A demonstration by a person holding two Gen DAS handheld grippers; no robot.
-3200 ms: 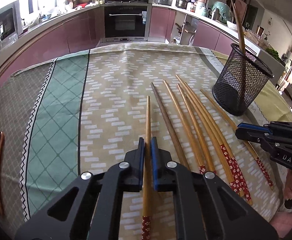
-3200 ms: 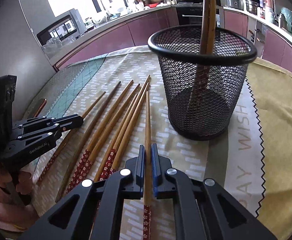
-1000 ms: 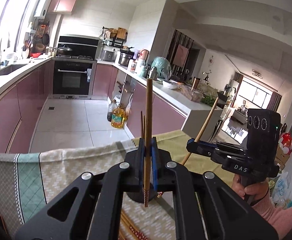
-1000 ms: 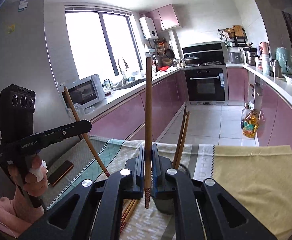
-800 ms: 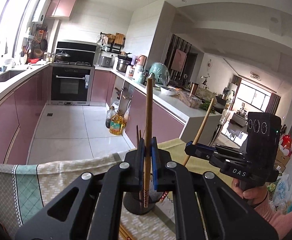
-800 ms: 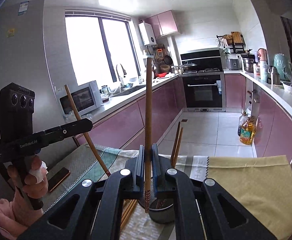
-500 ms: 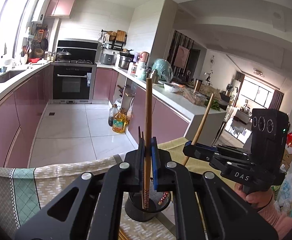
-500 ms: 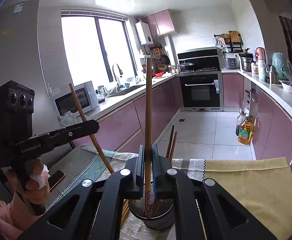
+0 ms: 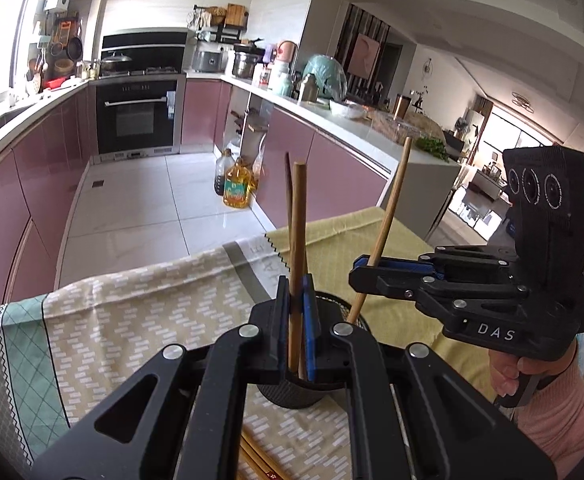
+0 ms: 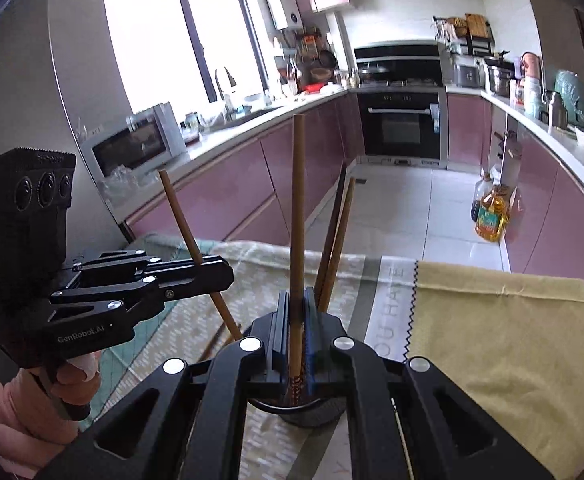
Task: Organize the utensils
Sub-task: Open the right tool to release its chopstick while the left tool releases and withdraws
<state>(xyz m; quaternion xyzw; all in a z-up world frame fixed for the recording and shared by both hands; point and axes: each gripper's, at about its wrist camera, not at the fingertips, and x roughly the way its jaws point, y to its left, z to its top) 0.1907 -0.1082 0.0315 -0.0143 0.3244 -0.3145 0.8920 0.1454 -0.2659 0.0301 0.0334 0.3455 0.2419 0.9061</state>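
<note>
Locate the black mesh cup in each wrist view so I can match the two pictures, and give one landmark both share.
Left wrist view: the black mesh cup sits low at centre, mostly hidden behind the left hand-held gripper.
Right wrist view: the cup is at bottom centre, only its rim and some wall showing below the right hand-held gripper.
Shared landmark: the built-in oven in the pink cabinets.

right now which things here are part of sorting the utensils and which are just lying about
Part of the job:
- chopstick in the left hand-held gripper
- chopstick in the right hand-held gripper
- mesh holder
- chopsticks on the cloth

Just lying about:
- oil bottle
- microwave
- oven
</note>
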